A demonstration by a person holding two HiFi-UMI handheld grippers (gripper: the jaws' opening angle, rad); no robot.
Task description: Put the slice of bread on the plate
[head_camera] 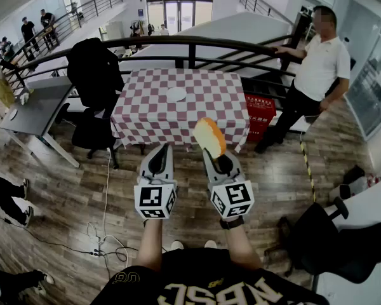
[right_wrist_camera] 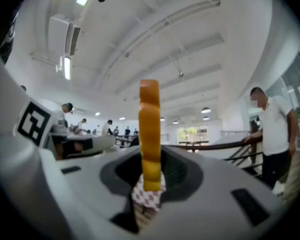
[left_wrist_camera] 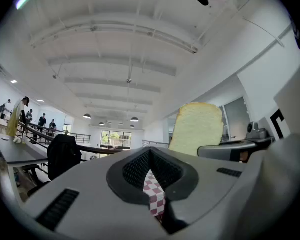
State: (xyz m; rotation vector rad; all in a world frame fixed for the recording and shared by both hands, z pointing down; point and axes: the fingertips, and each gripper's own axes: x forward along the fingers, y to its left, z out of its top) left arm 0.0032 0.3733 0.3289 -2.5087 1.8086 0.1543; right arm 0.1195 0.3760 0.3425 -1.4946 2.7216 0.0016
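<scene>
A slice of bread point(head_camera: 209, 136) with a golden crust stands on edge in the air, short of the table. My right gripper point(head_camera: 216, 159) is shut on its lower end. In the right gripper view the slice point(right_wrist_camera: 150, 129) rises edge-on from between the jaws point(right_wrist_camera: 149, 184). In the left gripper view its pale face point(left_wrist_camera: 197, 126) shows to the right. My left gripper point(head_camera: 162, 150) hangs beside the right one, shut with nothing in it point(left_wrist_camera: 152, 186). A white plate point(head_camera: 176, 94) lies in the middle of the red-and-white checked table point(head_camera: 143, 116) ahead.
A black chair draped with a dark jacket point(head_camera: 94, 75) stands left of the table, beside a grey desk point(head_camera: 35, 107). A person in a white shirt point(head_camera: 319, 68) leans on the railing point(head_camera: 190, 43) at right. A red box point(head_camera: 259, 114) sits by the table. Cables point(head_camera: 105, 234) lie on the floor.
</scene>
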